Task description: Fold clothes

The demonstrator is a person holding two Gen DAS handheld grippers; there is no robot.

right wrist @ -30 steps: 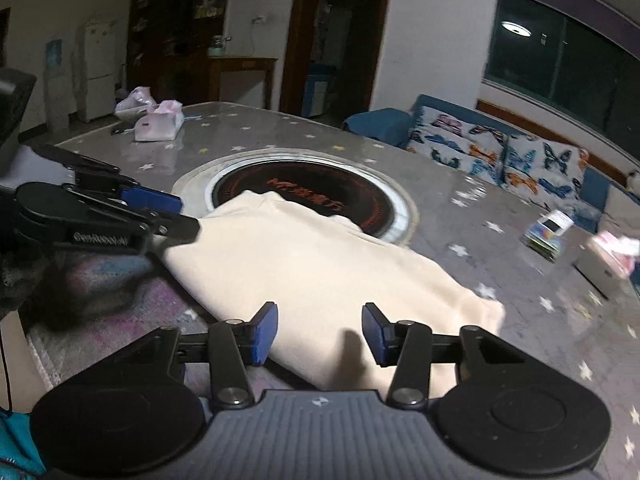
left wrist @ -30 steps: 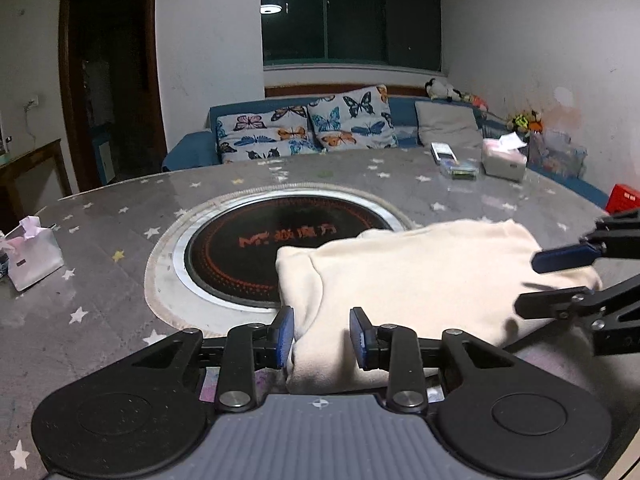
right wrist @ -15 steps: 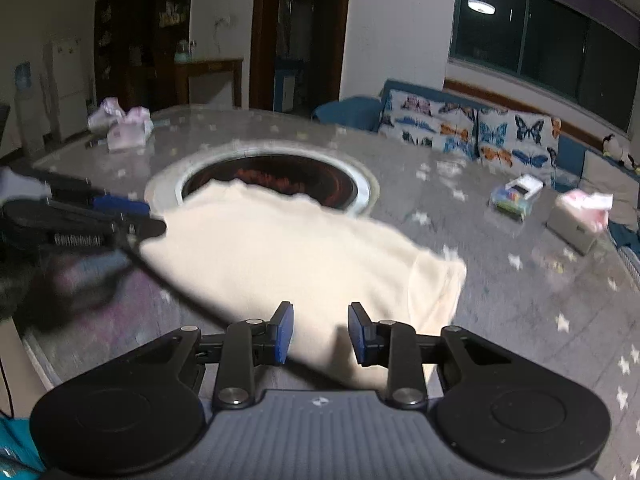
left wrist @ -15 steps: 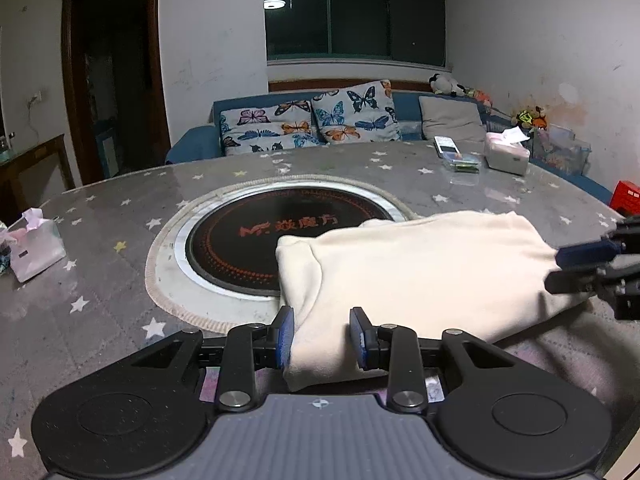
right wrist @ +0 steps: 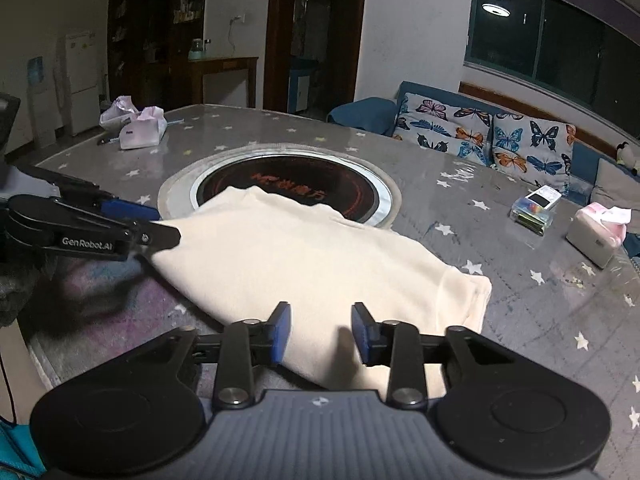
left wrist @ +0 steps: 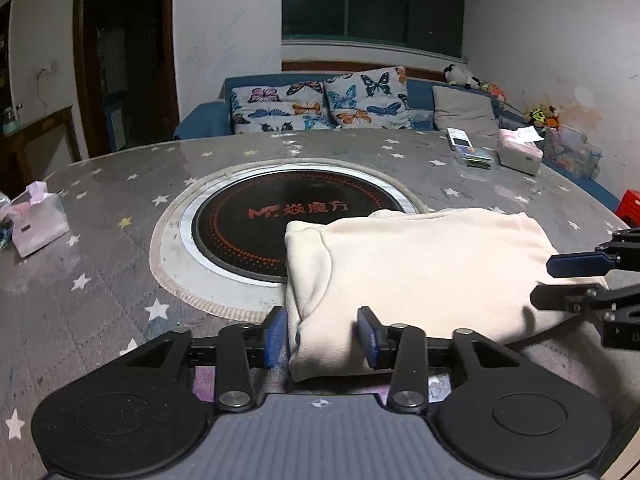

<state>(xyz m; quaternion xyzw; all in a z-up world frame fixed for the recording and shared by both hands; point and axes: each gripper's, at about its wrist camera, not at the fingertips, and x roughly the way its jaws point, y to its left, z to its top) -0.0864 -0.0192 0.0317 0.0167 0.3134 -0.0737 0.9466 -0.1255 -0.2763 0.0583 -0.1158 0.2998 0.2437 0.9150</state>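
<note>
A cream garment (left wrist: 420, 264) lies folded into a thick rectangle on the grey star-print table, partly over the round black cooktop (left wrist: 280, 216). My left gripper (left wrist: 322, 336) is open, its jaws either side of the garment's near left corner, not clamped. My right gripper (right wrist: 320, 334) is open, its jaws over the garment's (right wrist: 304, 256) near edge at the right end. Each gripper shows in the other's view: the right gripper (left wrist: 576, 280) at the garment's right edge, the left gripper (right wrist: 132, 224) at its left corner.
A pink tissue pack (left wrist: 36, 220) sits at the table's left. A white tissue box (left wrist: 520, 152) and a small clear box (left wrist: 472, 152) sit far right. A blue sofa with butterfly cushions (left wrist: 320, 108) stands behind the table.
The right gripper swung about and widened slightly. The left gripper's jaws stayed open at the same corner. The garment has not visibly moved.
</note>
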